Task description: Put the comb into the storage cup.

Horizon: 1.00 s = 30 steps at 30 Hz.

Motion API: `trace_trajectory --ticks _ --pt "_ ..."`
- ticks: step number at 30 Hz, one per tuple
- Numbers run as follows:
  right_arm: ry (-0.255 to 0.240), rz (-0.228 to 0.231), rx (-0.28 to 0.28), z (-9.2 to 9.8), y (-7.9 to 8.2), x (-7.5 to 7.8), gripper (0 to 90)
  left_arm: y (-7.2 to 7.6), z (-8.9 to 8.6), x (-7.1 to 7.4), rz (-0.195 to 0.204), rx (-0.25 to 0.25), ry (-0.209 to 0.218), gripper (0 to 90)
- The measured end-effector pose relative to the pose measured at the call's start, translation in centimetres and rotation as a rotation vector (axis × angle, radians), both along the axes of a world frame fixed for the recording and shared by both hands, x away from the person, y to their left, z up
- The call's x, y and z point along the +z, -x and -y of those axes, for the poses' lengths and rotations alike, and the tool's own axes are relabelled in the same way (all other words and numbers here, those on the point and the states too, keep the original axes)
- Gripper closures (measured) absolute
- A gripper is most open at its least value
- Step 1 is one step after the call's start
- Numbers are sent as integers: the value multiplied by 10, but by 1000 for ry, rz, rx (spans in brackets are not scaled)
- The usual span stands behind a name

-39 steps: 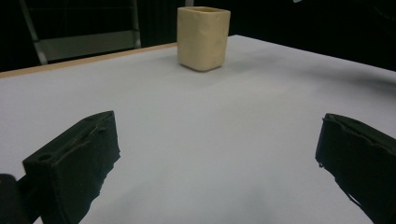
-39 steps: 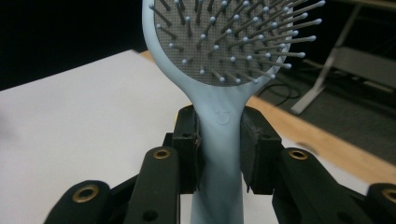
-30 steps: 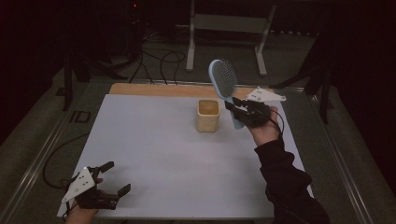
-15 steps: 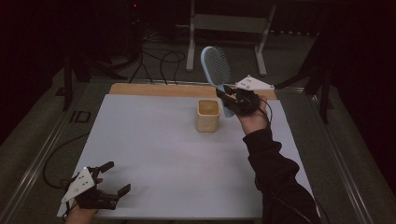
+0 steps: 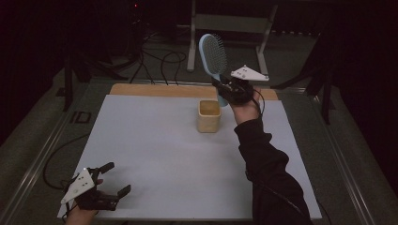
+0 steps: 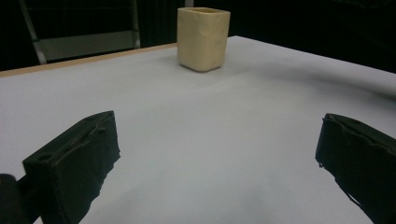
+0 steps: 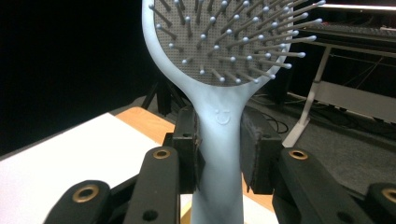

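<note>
A light blue hairbrush [image 5: 213,55] stands upright in the air, its handle clamped in my right gripper [image 5: 226,90], which is shut on it just right of the cream square cup [image 5: 208,115]. In the right gripper view the brush handle [image 7: 218,140] sits between both pads and the bristled head fills the top. My left gripper [image 5: 112,180] rests open near the table's front left corner, holding nothing. In the left gripper view its jaws stand wide apart, with the cup [image 6: 203,37] far ahead on the white table [image 6: 187,140].
A wooden strip [image 5: 155,90] borders the far edge of the white table top [image 5: 155,154]. Beyond the table stand a metal stand [image 5: 230,23] and cables [image 5: 155,54] on the dark floor.
My right gripper has carried the hairbrush up and to the left, toward the cup, and the brush now stands more upright. The left gripper has stayed where it was.
</note>
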State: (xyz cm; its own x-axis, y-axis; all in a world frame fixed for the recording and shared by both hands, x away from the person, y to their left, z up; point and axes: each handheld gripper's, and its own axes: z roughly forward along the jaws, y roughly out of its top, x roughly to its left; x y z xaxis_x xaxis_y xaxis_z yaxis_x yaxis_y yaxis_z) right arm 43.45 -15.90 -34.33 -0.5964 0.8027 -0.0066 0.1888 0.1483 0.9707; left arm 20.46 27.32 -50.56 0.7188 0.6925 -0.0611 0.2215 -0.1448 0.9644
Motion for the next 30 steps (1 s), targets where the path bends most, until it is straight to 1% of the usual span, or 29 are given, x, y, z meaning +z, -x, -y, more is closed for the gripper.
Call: trace_trajectory --ticks 2,3,4,8,9,10,13,14,15,19,22,26,30 --pt "-6 1 -5 -1 -2 -1 704 0 0 0 -1 -1 2 0" --pt "-26 2 -8 -2 -7 -2 704 0 0 0 -2 -1 1 0" --pt "-26 2 -8 -2 -7 -2 704 0 0 0 -2 -3 -2 0" --pt "-54 23 -20 -6 -13 -5 704 0 0 0 -2 -4 2 0" --pt "-53 28 -29 -7 -14 -6 704 0 0 0 -2 -5 1 0" --pt "-63 30 -26 -10 -17 -8 704 0 0 0 -3 -6 1 0" --pt "-53 36 -30 -13 -20 -10 704 0 0 0 -2 -5 4 0" --pt "-62 34 -27 -15 -21 -11 704 0 0 0 -2 -6 4 0" --pt "-60 43 -32 -16 -21 -13 704 0 0 0 -2 -6 4 0" --pt "-69 52 -42 -21 -23 -18 704 0 0 -1 -3 -9 4 0" --pt "-82 47 -43 -23 -26 -24 704 0 0 -1 -3 -10 5 0" --pt "-80 38 -49 -24 -29 -34 704 0 0 -1 -4 -10 7 0" --pt "-91 33 -47 -25 -31 -43 704 0 0 -1 -4 -11 7 0"
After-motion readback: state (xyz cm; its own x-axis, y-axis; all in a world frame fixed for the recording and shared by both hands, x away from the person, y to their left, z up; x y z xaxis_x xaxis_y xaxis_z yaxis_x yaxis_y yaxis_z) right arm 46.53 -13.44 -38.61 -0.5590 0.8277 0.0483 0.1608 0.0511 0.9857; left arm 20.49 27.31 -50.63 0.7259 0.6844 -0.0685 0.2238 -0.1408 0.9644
